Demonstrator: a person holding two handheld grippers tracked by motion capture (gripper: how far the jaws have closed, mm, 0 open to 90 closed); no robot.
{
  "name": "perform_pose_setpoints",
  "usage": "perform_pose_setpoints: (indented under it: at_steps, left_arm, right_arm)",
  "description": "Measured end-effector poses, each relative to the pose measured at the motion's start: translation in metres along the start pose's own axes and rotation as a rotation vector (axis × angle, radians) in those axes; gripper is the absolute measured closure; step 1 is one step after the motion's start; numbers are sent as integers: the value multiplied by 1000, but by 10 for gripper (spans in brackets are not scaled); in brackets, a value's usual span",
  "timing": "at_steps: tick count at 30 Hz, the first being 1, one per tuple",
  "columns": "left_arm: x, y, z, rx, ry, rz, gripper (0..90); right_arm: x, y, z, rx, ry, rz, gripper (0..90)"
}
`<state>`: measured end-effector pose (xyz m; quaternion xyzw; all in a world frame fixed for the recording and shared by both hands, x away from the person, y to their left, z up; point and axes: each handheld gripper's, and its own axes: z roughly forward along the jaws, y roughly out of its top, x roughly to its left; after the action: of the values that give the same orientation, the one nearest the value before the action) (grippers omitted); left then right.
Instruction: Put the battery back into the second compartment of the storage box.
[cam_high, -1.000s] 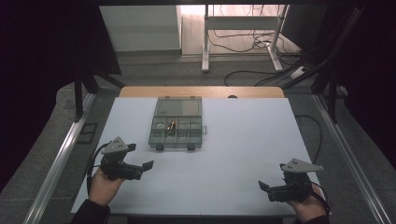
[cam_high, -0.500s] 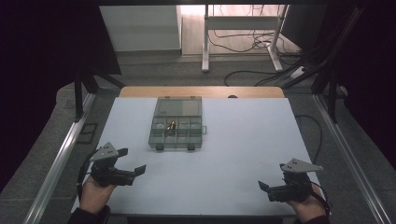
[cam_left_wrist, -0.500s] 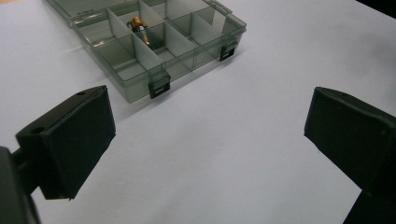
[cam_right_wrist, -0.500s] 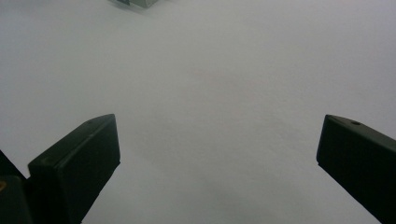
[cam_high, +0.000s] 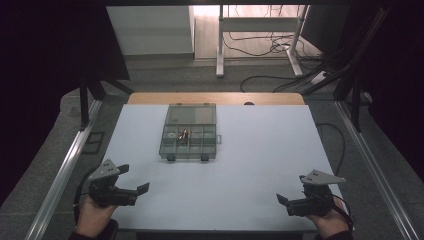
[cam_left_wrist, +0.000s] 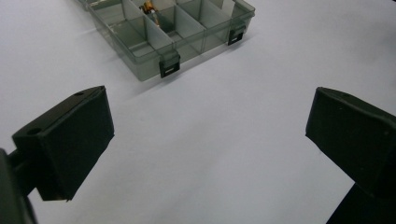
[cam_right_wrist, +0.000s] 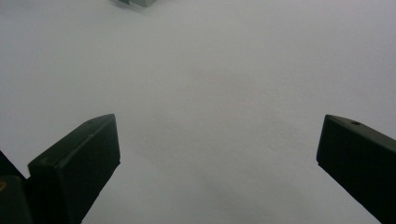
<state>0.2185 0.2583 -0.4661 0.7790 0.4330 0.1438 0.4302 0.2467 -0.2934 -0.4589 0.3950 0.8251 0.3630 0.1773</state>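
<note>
The white tabletop (cam_high: 250, 160) carries one item: a clear compartment box (cam_high: 189, 132), resting flat near the far edge, left of centre, latches facing the near side.

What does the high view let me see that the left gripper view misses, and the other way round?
From the high view: the whole white table, both hands, the right gripper, and cables on the floor beyond.

From the left gripper view: the clear box's two black latches, its dividers, and a small brass-coloured item in one compartment, all close up.

Shared: the box lying on the table, the left gripper with its jaws wide apart, holding nothing.
</note>
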Motion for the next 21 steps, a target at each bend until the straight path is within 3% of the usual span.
perform_pose_setpoints:
  at_steps: [6,15,21]
  left_arm:
    - [-1,-7,-5,17,24,-8,10]
    - [-3,-13,-14,37,105,-6,13]
    - [-5,-12,-10,70,113,15,13]
  right_arm:
    - [0,0,0,1,-1,1,0]
    - [0,0,0,1,-2,4,0]
    - [0,0,0,2,-2,4,0]
